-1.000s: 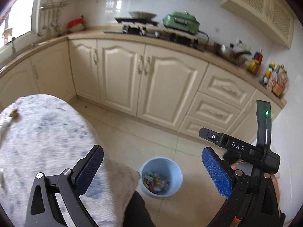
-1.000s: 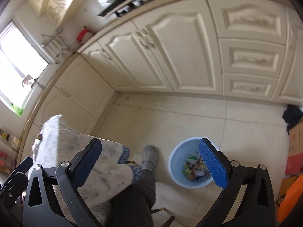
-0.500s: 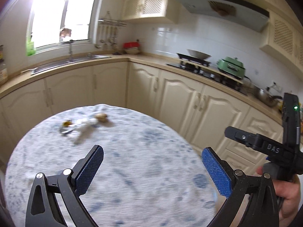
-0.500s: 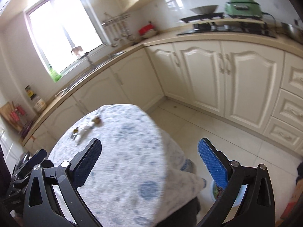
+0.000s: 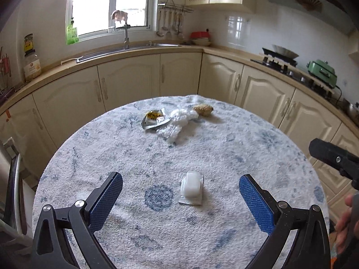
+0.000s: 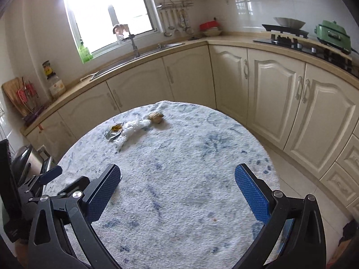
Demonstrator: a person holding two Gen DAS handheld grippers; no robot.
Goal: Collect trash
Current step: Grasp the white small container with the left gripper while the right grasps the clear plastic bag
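While both grippers hang w/ jaws wide over the round table (image 5: 258, 148), the left gripper (image 5: 180, 198) has a small white packet (image 5: 191, 187) lying between its fingertips, just ahead. Farther ahead: foil wrapper (image 5: 153, 119), crumpled clear plastic (image 5: 178, 122), brown lump (image 5: 203, 110), maybe food. Right gripper (image 6: 177, 190) holds nothing; that cluster lies well ahead-left.

Left gripper (image 5: 180, 199) at bottom of frame, blue fingers (image 5: 105, 198) spread wide, holding nothing. Between them, low centre, a small white packet (image 5: 191, 187) flat on the round blue-and-white tabletop (image 5: 235, 148). Upper centre: foil wrapper (image 5: 153, 118), crumpled clear plastic (image 5: 177, 122), brown lump (image 5: 203, 110), close together. Right gripper (image 5: 334, 159) at right edge.
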